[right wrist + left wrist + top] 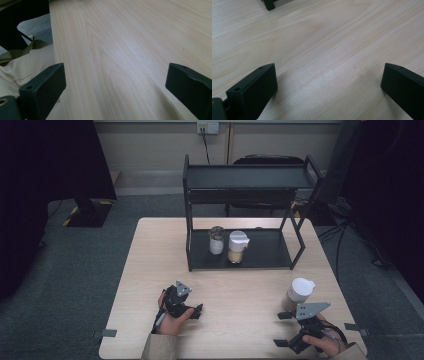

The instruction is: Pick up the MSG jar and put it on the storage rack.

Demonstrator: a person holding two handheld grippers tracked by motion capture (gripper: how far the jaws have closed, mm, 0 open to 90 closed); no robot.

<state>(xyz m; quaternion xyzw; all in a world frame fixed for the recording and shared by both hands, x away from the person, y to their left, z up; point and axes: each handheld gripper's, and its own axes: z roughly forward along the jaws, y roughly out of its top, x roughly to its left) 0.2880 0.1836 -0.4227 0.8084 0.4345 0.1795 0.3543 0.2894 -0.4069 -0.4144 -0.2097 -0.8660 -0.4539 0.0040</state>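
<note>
A: Item one, right gripper (283,328): held low at the table's (150,270) near right corner; jaws spread wide, nothing between them; its own view looked across bare wood toward a beige sleeve (27,62).

B: Item two, left gripper (196,310): near front left, in the left hand (172,320); jaws likewise apart and empty; bare wood under them, a rack foot (269,4) far off at the top edge.

A: Item three, jar (299,295): white lid, tan contents; upright on the table, just beyond the right gripper; untouched.

B: Item four, rack (245,252): black, two tiers, at the table's far side; lower shelf held a small shaker (216,240) and a second white-lidded jar (237,247), side by side; top shelf bare.

A: Step, as judged: approach before the grasp; the loose jar appeared bound for the rack; nothing yet gripped.

B: Next move, as judged: right gripper to swing toward the jar, since its jaws pointed away; jaws level about the body below the lid; then close squarely so it stayed upright.
</note>
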